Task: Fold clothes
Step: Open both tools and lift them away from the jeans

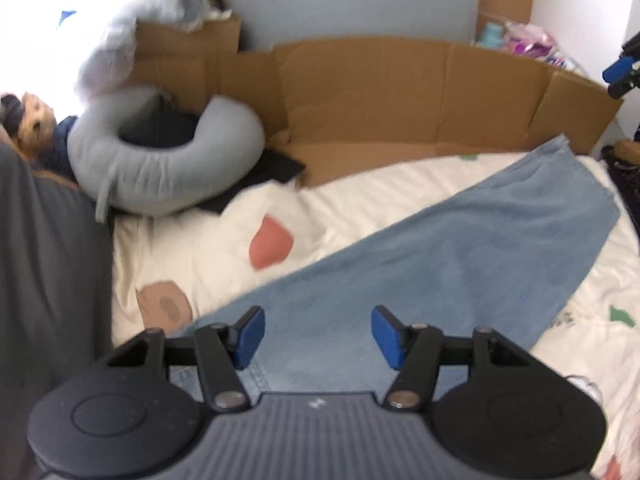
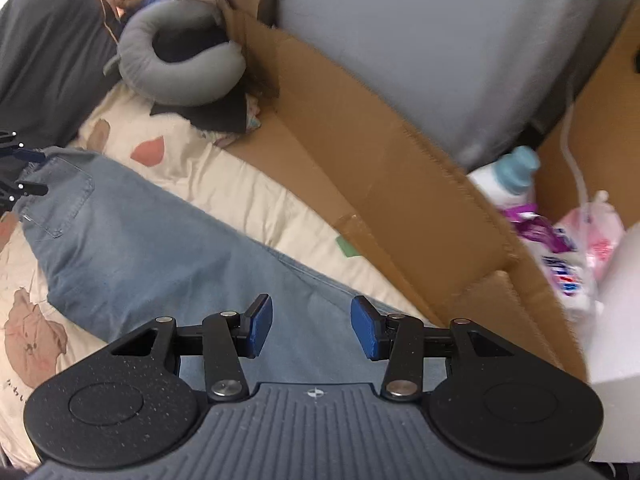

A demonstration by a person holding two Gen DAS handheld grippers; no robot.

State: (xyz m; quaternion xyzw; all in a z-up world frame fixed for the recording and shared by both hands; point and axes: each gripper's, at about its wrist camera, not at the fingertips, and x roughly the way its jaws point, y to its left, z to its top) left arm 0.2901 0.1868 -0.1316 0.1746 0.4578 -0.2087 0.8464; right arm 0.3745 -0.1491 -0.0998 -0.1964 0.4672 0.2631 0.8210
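Light blue jeans (image 1: pixel 440 256) lie flat on the cream patterned bedsheet (image 1: pixel 200 256), folded lengthwise, running diagonally. My left gripper (image 1: pixel 318 336) is open and empty, just above the jeans at their waist end. In the right wrist view the jeans (image 2: pixel 160 248) show a back pocket at the far left. My right gripper (image 2: pixel 312 330) is open and empty above the leg end. The other gripper's tips show at the right edge of the left wrist view (image 1: pixel 622 68) and at the left edge of the right wrist view (image 2: pixel 16 172).
A grey U-shaped pillow (image 1: pixel 160 168) and a teddy bear (image 1: pixel 36 120) lie at the bed's head beside a dark grey pillow (image 1: pixel 44 280). Flattened cardboard (image 1: pixel 400 92) lines the wall side. A detergent bottle (image 2: pixel 508 180) and packets (image 2: pixel 576 252) sit in a box.
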